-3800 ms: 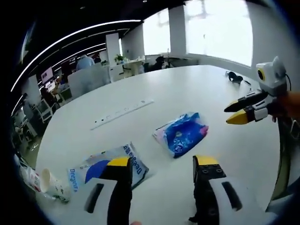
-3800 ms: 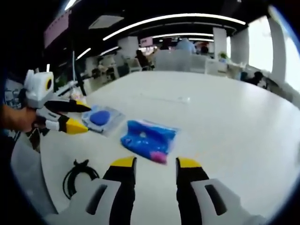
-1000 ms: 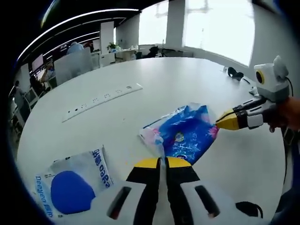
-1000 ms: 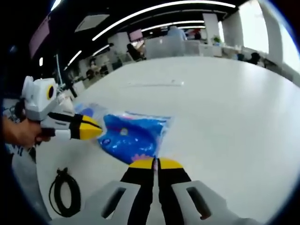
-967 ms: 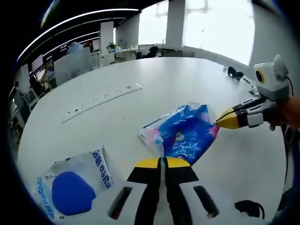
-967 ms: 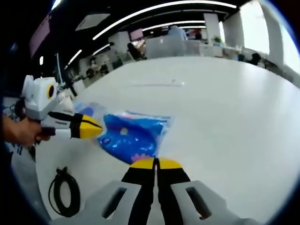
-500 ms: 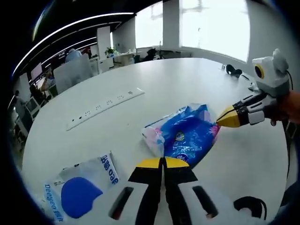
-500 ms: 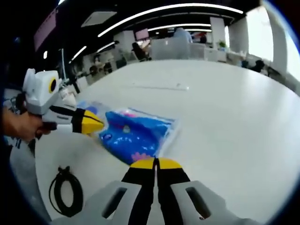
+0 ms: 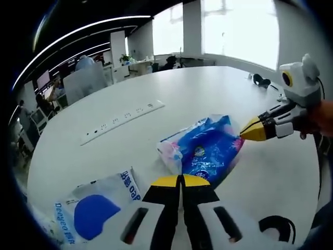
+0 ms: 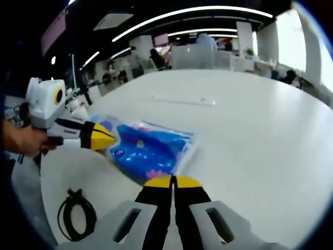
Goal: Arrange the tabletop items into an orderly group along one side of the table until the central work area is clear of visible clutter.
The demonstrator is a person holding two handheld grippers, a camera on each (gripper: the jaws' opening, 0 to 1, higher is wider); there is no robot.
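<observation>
On the white tabletop [image 9: 171, 99], a white packet with a blue circle [image 9: 93, 208] lay far left, and the blue bag [image 9: 205, 148] sat centrally. The left gripper [image 9: 180, 179] and right gripper [image 10: 173, 180] each pinched one edge of it, jaws closed. The thin plastic could slip free if the 2 pulled apart.

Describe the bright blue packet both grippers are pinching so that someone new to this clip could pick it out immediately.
On the big white table, look at the near side, between the two hand-held grippers. The blue packet is a crinkly bag with pink patches, pinched at opposite edges by the left hand-held gripper and right hand-held gripper. The white pouch beside it has just one plain blue circle and lettering.
</observation>
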